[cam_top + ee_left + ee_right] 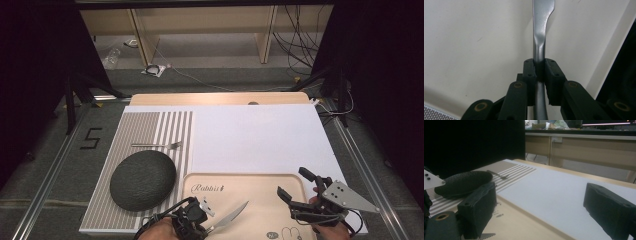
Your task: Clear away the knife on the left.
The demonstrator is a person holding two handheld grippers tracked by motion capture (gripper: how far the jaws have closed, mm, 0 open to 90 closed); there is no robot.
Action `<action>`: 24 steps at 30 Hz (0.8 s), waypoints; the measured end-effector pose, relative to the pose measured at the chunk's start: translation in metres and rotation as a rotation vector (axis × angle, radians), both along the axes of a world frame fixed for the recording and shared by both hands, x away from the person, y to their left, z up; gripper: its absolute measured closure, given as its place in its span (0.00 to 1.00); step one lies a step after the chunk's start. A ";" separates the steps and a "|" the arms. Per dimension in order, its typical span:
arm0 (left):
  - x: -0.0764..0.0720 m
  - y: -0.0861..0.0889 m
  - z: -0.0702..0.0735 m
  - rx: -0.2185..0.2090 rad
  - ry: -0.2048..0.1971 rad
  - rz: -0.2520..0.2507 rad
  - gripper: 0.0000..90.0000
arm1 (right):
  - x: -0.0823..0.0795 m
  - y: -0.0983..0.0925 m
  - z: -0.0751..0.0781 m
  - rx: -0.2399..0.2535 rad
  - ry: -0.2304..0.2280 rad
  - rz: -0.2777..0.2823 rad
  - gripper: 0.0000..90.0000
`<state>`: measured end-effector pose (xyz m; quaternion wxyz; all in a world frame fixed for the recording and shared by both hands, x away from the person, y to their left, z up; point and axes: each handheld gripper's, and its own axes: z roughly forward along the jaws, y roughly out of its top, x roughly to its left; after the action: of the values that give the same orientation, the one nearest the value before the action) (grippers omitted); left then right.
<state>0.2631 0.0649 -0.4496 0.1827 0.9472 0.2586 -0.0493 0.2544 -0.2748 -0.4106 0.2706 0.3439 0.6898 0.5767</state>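
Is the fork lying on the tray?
No, the fork lies on the striped mat, beyond the dark plate.

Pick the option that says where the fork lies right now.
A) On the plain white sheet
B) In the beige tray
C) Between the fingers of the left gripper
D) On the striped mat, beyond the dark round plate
D: the fork lies on the striped mat just past the dark plate, while the left gripper grips a knife over the tray.
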 end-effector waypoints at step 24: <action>-0.002 -0.005 -0.005 -0.005 -0.004 0.005 0.73 | 0.000 0.001 0.000 0.000 0.001 0.005 0.14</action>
<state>0.2613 0.0603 -0.4550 0.1856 0.9463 0.2606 -0.0474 0.2542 -0.2741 -0.4106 0.2688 0.3427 0.6907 0.5773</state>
